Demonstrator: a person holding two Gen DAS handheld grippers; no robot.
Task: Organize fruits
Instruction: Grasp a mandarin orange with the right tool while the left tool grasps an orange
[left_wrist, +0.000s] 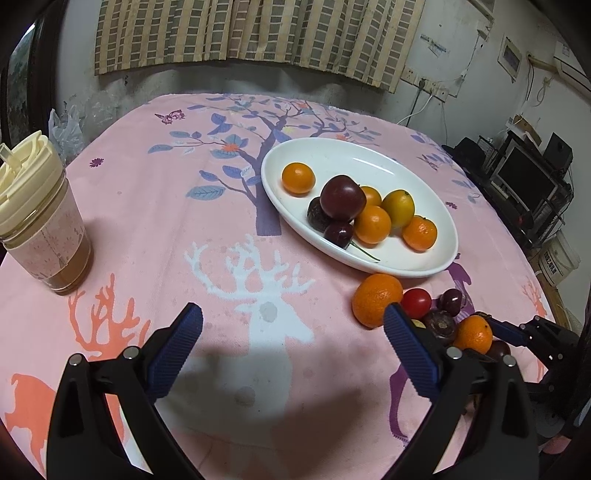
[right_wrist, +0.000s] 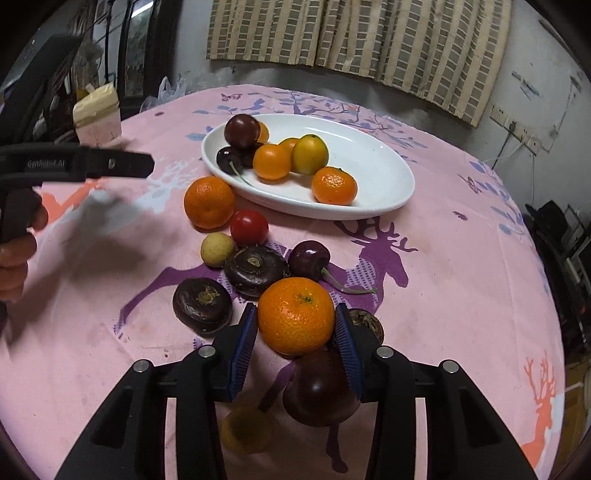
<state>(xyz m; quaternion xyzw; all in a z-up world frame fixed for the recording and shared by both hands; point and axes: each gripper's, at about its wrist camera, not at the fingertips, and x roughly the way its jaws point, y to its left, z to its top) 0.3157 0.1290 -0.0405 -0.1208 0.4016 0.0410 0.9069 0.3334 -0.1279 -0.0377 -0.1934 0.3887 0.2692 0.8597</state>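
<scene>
A white oval plate (left_wrist: 436, 218) (right_wrist: 384, 173) holds several oranges, a dark plum (left_wrist: 342, 197) (right_wrist: 242, 130) and a cherry. Loose fruit lies in front of it: a large orange (left_wrist: 375, 300) (right_wrist: 209, 202), a cherry tomato (left_wrist: 416, 302) (right_wrist: 249, 227), a cherry (right_wrist: 308, 259), dark water chestnuts (right_wrist: 256, 270), a small yellow fruit (right_wrist: 217, 249). My right gripper (right_wrist: 297, 326) is closed around a mandarin (right_wrist: 295, 315) (left_wrist: 474, 333), its pads touching both sides. A dark plum (right_wrist: 321, 387) lies under it. My left gripper (left_wrist: 293, 319) is open and empty above the cloth.
A pink patterned tablecloth (left_wrist: 147, 206) covers the round table. A lidded cup of brown drink (left_wrist: 40, 218) (right_wrist: 98, 114) stands at the left. The left gripper's body (right_wrist: 77, 166) and a hand show in the right wrist view. Shelves with electronics stand at the right.
</scene>
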